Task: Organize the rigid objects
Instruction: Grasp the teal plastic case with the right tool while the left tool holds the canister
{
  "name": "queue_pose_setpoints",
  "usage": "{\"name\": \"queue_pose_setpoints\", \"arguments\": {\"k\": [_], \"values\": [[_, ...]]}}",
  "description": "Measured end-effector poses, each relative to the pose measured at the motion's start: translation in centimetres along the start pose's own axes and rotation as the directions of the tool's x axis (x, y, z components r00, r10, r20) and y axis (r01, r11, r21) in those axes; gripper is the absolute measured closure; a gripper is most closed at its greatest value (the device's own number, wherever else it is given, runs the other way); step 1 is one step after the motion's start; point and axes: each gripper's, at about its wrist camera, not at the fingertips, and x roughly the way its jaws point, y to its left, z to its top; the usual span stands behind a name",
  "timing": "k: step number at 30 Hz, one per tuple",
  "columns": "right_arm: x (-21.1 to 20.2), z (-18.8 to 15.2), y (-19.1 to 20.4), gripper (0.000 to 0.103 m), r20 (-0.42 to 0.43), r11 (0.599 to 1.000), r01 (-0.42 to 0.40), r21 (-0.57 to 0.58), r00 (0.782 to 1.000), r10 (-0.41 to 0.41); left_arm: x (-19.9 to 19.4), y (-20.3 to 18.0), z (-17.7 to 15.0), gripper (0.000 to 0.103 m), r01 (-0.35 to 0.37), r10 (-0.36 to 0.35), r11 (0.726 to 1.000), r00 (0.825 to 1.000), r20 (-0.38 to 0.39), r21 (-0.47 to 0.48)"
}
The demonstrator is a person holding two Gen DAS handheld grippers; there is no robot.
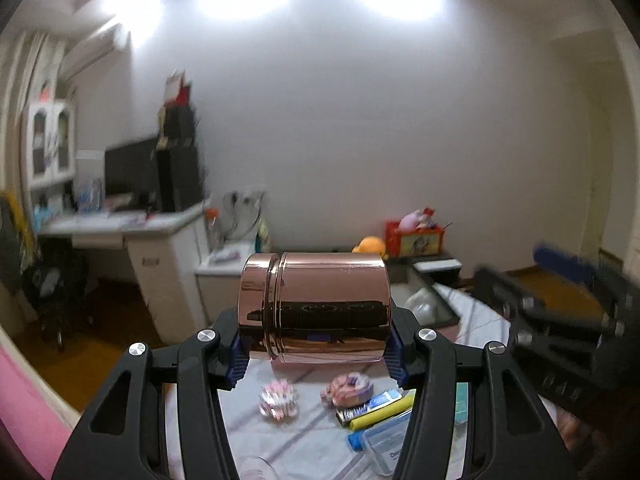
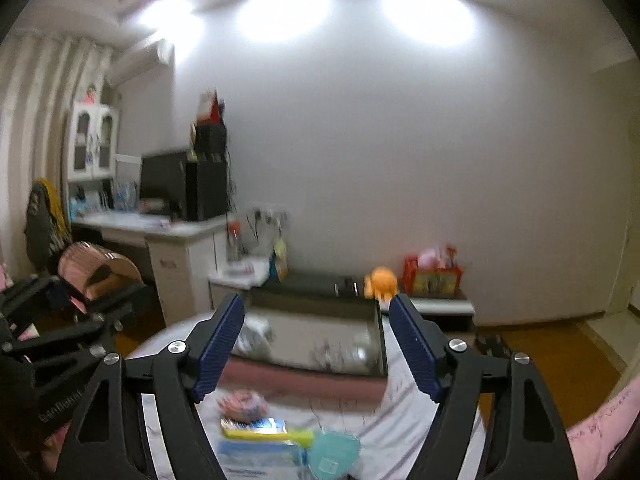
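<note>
While sideways, copper canister (image 1: 314, 306) clenched between left hand-held gripper (image 1: 316, 350) pads.

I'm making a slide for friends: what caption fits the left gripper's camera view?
Left gripper holds a shiny copper canister sideways above a cloth-covered table strewn with small items.
</note>
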Motion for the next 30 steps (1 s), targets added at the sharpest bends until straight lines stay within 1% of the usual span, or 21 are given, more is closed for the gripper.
{"name": "queue_pose_setpoints", "arguments": {"k": [1,2,3,5,6,7,8,9,10,11,12,13,16,17,20,21,24,26,28,29,30], "values": [[1.1,-1.4,-0.3,0.026,-0.035,1.0,-0.005,0.028,0.999,0.006,0.8,0.0,-1.0,0.048,0.003,-0.004,1.0,0.999,-0.043,-0.01],[2.6,-3.6,-0.6,0.026,-0.114,0.998,-0.029,0.053,0.993,0.035,1.4,0.0,-1.9,0.048,0.019,-0.021,0.999,0.997,-0.077,-0.029],[3.2,-5.1,-0.9,0.026,-0.145,0.996,-0.042,0.084,0.988,0.054,2.1,0.0,-3.1,0.048,0.041,-0.047,0.997,0.994,-0.101,-0.058],[3.5,-8.1,-1.2,0.026,-0.139,0.993,0.009,0.12,0.99,0.008,3.1,-0.3,-4.5,0.048,0.053,-0.06,0.997,0.989,-0.134,-0.054],[3.6,-9.3,-1.6,0.023,-0.122,0.988,0.017,0.153,0.993,0.002,3.9,-0.6,-5.4,0.048,0.037,-0.044,0.998,0.983,-0.176,-0.041],[3.7,-10.5,-2.0,0.02,-0.114,0.981,0.061,0.184,0.993,-0.041,4.4,-0.8,-6.0,0.048,0.045,-0.05,0.999,0.978,-0.2,-0.026],[4.1,-10.7,-2.4,0.02,-0.152,0.975,0.069,0.213,0.988,-0.036,4.8,-0.8,-6.6,0.048,0.054,-0.058,0.998,0.974,-0.218,-0.025],[3.6,-10.7,-2.9,0.02,-0.115,0.967,0.059,0.247,0.993,-0.031,4.9,-0.8,-6.8,0.048,0.049,-0.054,0.998,0.972,-0.227,-0.029],[2.7,-10.6,-3.4,0.02,-0.059,0.961,0.071,0.267,0.997,-0.057,5.0,-0.8,-7.0,0.048,0.051,-0.055,0.998,0.97,-0.238,-0.024],[2.7,-10.8,-3.7,0.019,-0.06,0.957,0.083,0.276,0.996,-0.068,5.0,-0.9,-7.1,0.048,0.051,-0.054,0.998,0.969,-0.242,-0.021],[3.2,-10.9,-4.1,0.018,-0.089,0.954,0.058,0.294,0.996,-0.034,4.8,-1.2,-7.2,0.048,0.052,-0.053,0.999,0.969,-0.24,-0.01],[3.4,-11.0,-4.3,0.018,-0.098,0.95,0.027,0.312,0.995,0.004,4.6,-1.3,-7.2,0.048,0.056,-0.053,0.998,0.97,-0.238,0.004],[2.4,-10.9,-4.8,0.018,-0.083,0.959,0.011,0.283,0.996,0.013,4.0,-1.4,-7.3,0.048,0.054,-0.049,0.998,0.972,-0.228,0.015],[2.1,-10.9,-4.9,0.016,-0.089,0.963,0.014,0.27,0.996,0.011,4.1,-1.2,-7.4,0.048,0.058,-0.054,0.998,0.973,-0.226,0.009],[2.2,-10.7,-5.3,0.014,-0.141,0.974,0.037,0.225,0.99,-0.006,4.3,-0.9,-7.8,0.048,0.049,-0.047,0.999,0.969,-0.243,0.002],[2.6,-10.8,-5.8,0.014,-0.163,0.974,0.043,0.222,0.987,-0.006,4.5,-0.7,-7.8,0.048,0.041,-0.04,0.999,0.968,-0.249,-0.001],[3.9,-11.6,-6.1,0.014,-0.269,0.98,0.06,0.19,0.963,-0.007,4.5,-0.4,-8.0,0.048,0.035,-0.034,0.999,0.969,-0.245,-0.002],[4.9,-11.9,-6.4,0.014,-0.325,0.981,0.086,0.174,0.945,-0.025,4.7,-0.4,-7.9,0.048,0.031,-0.029,1.0,0.97,-0.24,0.006],[6.0,-12.3,-6.5,0.014,-0.368,0.982,0.065,0.177,0.93,0.005,5.2,-0.2,-8.1,0.048,0.045,-0.046,0.999,0.967,-0.251,-0.009],[6.7,-12.4,-6.4,0.014,-0.395,0.984,0.049,0.172,0.918,0.023,5.4,-0.1,-8.3,0.048,0.043,-0.045,0.999,0.965,-0.259,-0.013],[7.1,-12.5,-6.2,0.014,-0.405,0.985,0.037,0.167,0.914,0.034,5.5,0.0,-8.5,0.048,0.041,-0.042,0.999,0.964,-0.264,-0.009]]}}
